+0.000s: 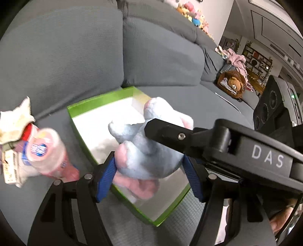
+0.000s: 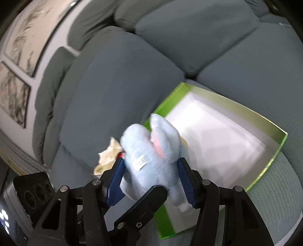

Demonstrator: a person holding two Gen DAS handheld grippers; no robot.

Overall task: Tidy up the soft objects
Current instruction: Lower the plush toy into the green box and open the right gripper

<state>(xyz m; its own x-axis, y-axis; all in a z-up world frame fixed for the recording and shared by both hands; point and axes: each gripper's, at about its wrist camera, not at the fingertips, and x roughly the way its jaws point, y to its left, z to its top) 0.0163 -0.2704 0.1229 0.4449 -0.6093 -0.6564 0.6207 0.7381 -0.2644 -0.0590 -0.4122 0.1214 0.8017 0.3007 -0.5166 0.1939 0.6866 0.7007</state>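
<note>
A blue and pink plush toy (image 1: pixel 145 149) hangs over a green box with a white inside (image 1: pixel 90 111) on a grey sofa. My left gripper (image 1: pixel 149 168) is shut on the plush, its blue pads pressing both sides. My right gripper (image 2: pixel 151 174) also holds the same plush (image 2: pixel 151 151) between its blue pads, above the box's (image 2: pixel 265 166) left edge. The right gripper's black arm crosses the left wrist view over the plush. A clear bottle with a red cap (image 1: pixel 45 151) and a cream plush (image 1: pixel 15 123) lie left of the box.
Grey sofa cushions (image 1: pixel 66 56) rise behind the box. A brown teddy bear (image 1: pixel 233 85) and pink cloth (image 1: pixel 236 60) sit far right on the sofa. Several plush toys (image 1: pixel 193 15) line the sofa top. A black speaker (image 1: pixel 269 106) stands at right.
</note>
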